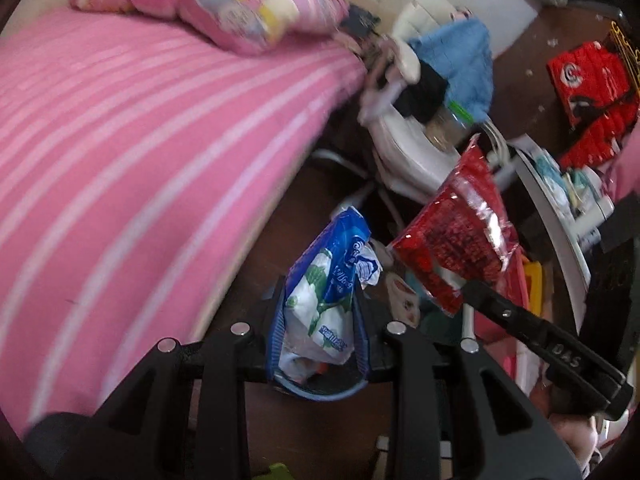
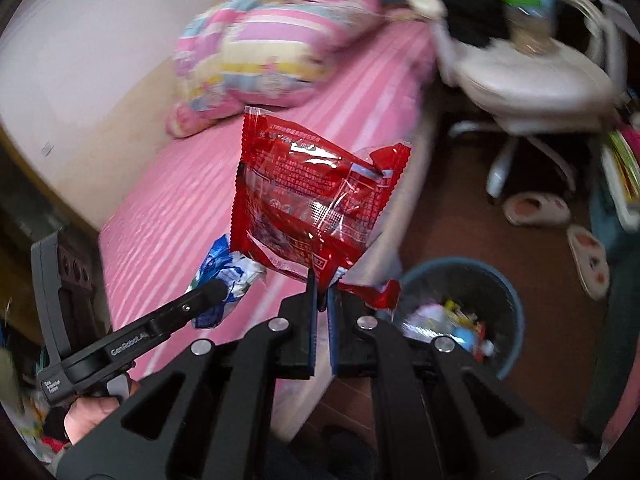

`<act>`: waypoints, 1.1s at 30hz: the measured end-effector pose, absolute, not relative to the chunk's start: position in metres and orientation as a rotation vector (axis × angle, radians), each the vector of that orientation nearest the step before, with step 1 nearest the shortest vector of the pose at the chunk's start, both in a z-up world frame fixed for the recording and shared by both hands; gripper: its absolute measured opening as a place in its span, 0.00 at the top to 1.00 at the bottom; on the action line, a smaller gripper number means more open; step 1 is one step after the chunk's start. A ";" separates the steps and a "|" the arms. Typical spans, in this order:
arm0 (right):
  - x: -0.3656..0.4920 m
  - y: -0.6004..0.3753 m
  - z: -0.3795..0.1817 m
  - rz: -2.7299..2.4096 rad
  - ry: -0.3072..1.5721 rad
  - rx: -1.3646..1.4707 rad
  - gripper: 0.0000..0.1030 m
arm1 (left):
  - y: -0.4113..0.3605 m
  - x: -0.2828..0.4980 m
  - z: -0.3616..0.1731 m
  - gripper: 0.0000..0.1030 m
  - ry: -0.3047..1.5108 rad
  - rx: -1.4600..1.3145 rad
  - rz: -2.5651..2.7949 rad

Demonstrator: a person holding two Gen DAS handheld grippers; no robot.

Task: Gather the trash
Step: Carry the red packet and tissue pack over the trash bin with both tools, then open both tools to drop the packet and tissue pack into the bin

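Both grippers point downward at a slant over the edge of the pink-and-white striped bed [image 1: 140,140], one wrapper each. The left gripper [image 1: 320,300] has its jaws partly open and pressed on the crumpled blue-and-white plastic wrapper [image 1: 332,280], which stands up between the blue pads; in the right wrist view it comes in from the lower left w/ a bit of the person's hand [image 2: 92,412] under its handle. The right gripper [image 2: 321,292] is nearly closed, pinching the bottom edge of the shiny red plastic snack bag [image 2: 316,192], which sticks up above the fingers — the bag hangs over the bed edge, just left of the round blue waste bin [image 2: 512,312] on the brown floor, apart from it. The bin already holds several coloured scraps, blurred, no. unclear. Count: 2 grippers, 2 wrappers held, 1 bin, 2 pale slippers [image 2: 536,208] on the floor near the white swivel chair [image 2: 532,84], 1 chair piled w/ clothes. Pink patterned pillows [image 2: 272,60] lie at the bed's head — 2 or 3, can't tell.
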State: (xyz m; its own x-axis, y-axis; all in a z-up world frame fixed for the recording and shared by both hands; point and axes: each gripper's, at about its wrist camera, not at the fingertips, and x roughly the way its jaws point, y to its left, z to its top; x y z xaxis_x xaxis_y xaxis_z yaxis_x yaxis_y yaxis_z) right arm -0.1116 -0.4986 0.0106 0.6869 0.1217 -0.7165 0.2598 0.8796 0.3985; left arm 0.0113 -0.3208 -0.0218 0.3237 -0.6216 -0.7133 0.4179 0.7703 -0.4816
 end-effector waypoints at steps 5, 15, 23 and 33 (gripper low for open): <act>-0.131 -0.536 -0.029 -0.164 0.872 0.573 0.95 | -0.363 0.010 -0.072 0.73 1.158 -0.188 -0.710; -0.128 -0.587 -0.118 -0.312 1.033 0.674 0.95 | -0.413 0.032 -0.157 0.72 1.367 -0.114 -0.732; -0.121 -0.601 -0.169 -0.391 1.145 0.693 0.95 | -0.449 0.038 -0.201 0.67 1.454 -0.067 -0.773; -0.135 -0.603 -0.170 -0.453 1.151 0.672 0.33 | -0.466 0.035 -0.201 0.19 1.417 -0.017 -0.810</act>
State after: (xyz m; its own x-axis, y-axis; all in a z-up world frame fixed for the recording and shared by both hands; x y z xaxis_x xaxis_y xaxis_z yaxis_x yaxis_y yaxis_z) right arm -0.1345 -0.6028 -0.1704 0.3533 0.0089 -0.9355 0.6447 0.7223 0.2503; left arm 0.0352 -0.4656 -0.2013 -0.0613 -0.5049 -0.8610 0.4854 0.7387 -0.4677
